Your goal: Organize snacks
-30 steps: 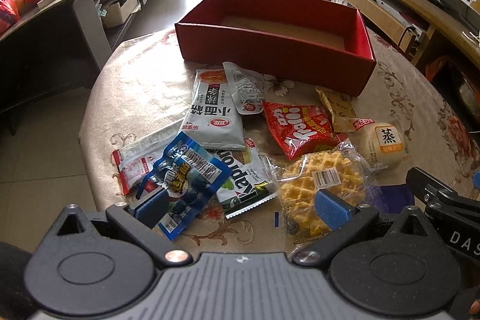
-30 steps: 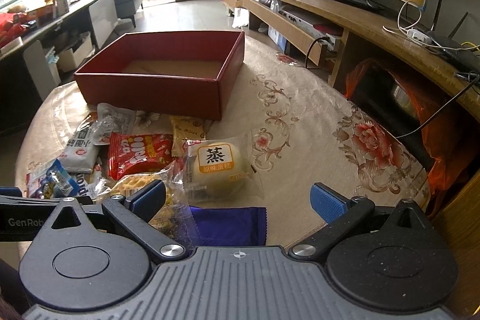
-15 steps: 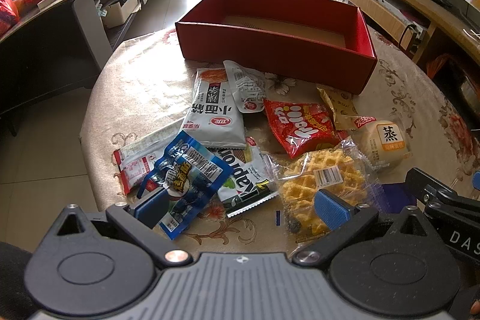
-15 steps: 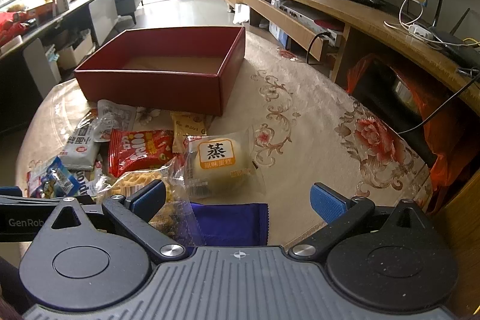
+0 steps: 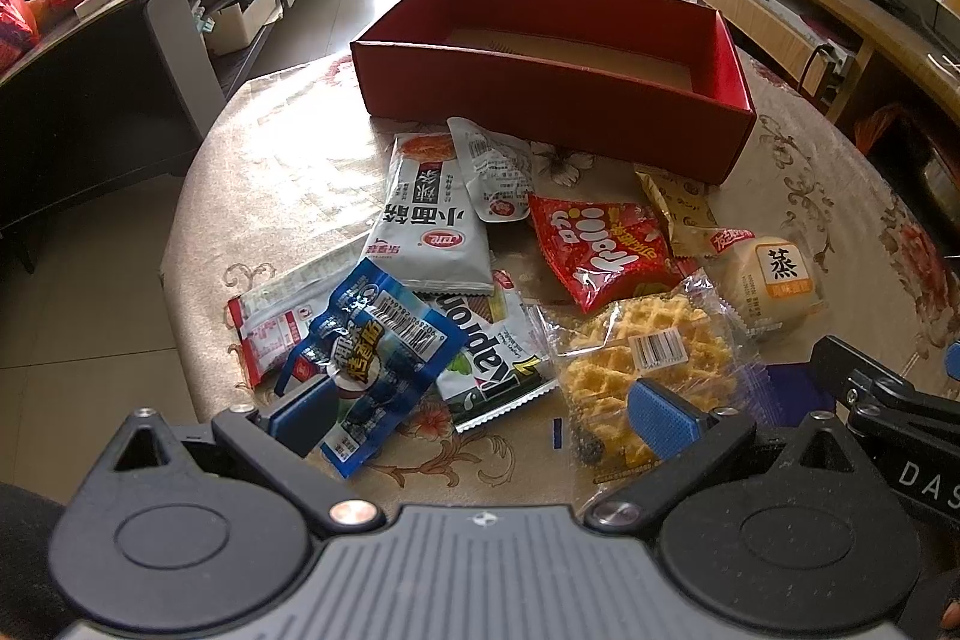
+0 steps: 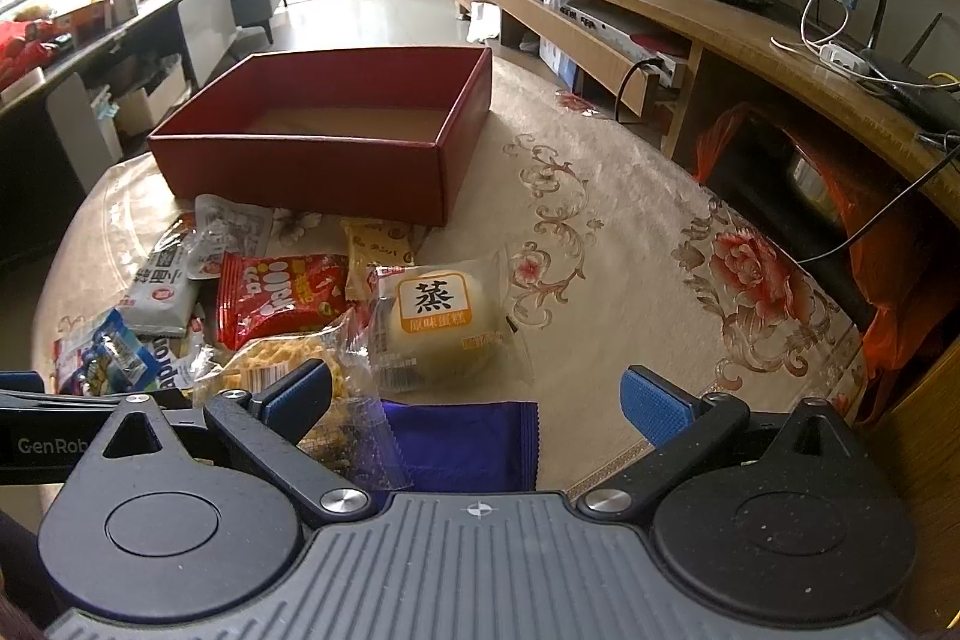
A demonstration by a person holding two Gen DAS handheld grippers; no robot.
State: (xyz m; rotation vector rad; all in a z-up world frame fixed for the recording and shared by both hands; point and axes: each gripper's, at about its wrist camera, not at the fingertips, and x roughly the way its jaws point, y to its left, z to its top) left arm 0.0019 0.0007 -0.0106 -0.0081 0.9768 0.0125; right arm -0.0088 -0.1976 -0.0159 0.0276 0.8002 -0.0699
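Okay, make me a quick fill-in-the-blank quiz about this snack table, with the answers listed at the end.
1. The red box holds ___ snacks so far.
2. Both the left gripper and the right gripper are ___ and hold nothing.
3. The waffle packet shows a white ___ sticker.
4. Nearest the right gripper lies a flat packet coloured ___.

Answers: no; open; barcode; purple
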